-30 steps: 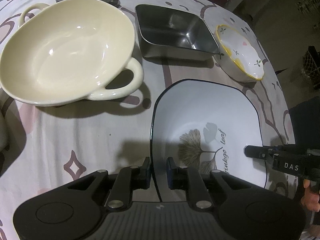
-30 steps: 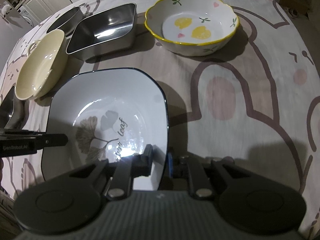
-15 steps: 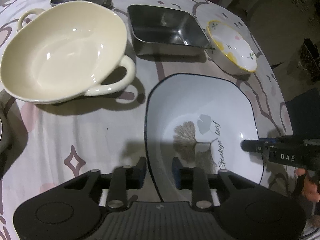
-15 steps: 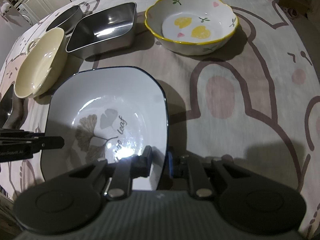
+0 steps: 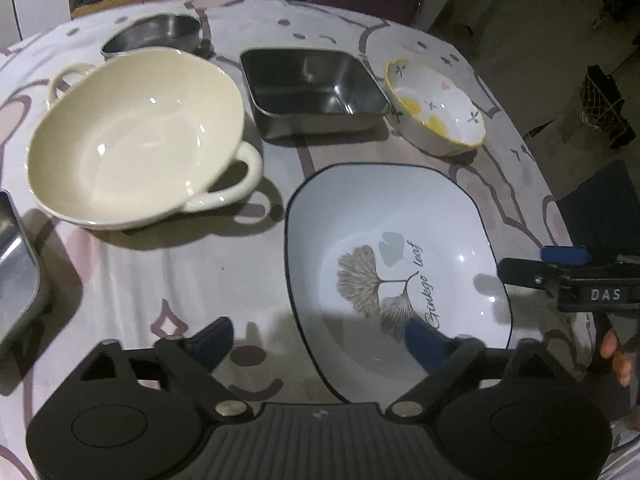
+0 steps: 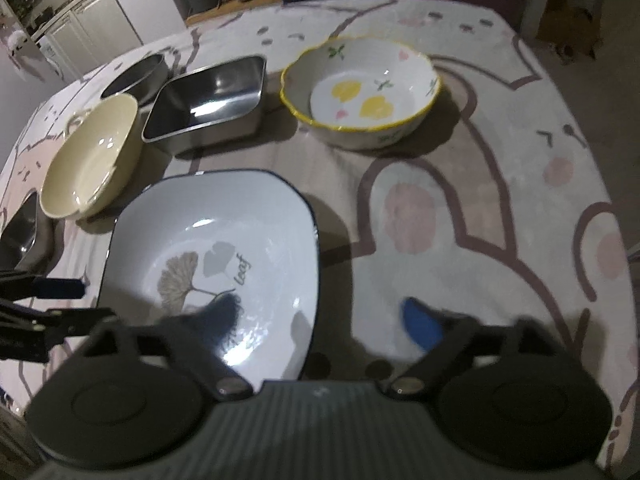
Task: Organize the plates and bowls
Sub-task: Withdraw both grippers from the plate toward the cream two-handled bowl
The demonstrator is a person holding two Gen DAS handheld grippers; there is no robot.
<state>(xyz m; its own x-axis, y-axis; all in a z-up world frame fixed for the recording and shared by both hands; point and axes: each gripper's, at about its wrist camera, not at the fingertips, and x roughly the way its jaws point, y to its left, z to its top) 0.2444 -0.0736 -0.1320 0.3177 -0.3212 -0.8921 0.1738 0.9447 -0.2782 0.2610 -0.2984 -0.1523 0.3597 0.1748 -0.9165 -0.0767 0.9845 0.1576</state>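
Over ginkgo plate [image 5: 400,240] | left gripper [image 5: 316,340], right gripper [image 6: 320,320] tilted down | jaws opening, seemingly off rim

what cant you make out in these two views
- Steel tray, left wrist view: cut off by the left edge.
- Round steel bowl: mostly hidden behind the cream bowl.
- Plate lettering, right wrist view: partly covered by a blurred right claw finger.

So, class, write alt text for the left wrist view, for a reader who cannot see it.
The left tongs are opening, straddling the near rim of a white square plate with a dark edge and ginkgo leaf print on a patterned tablecloth. Behind stand a cream two-handled bowl, a square steel tray and a yellow-rimmed flowered bowl.
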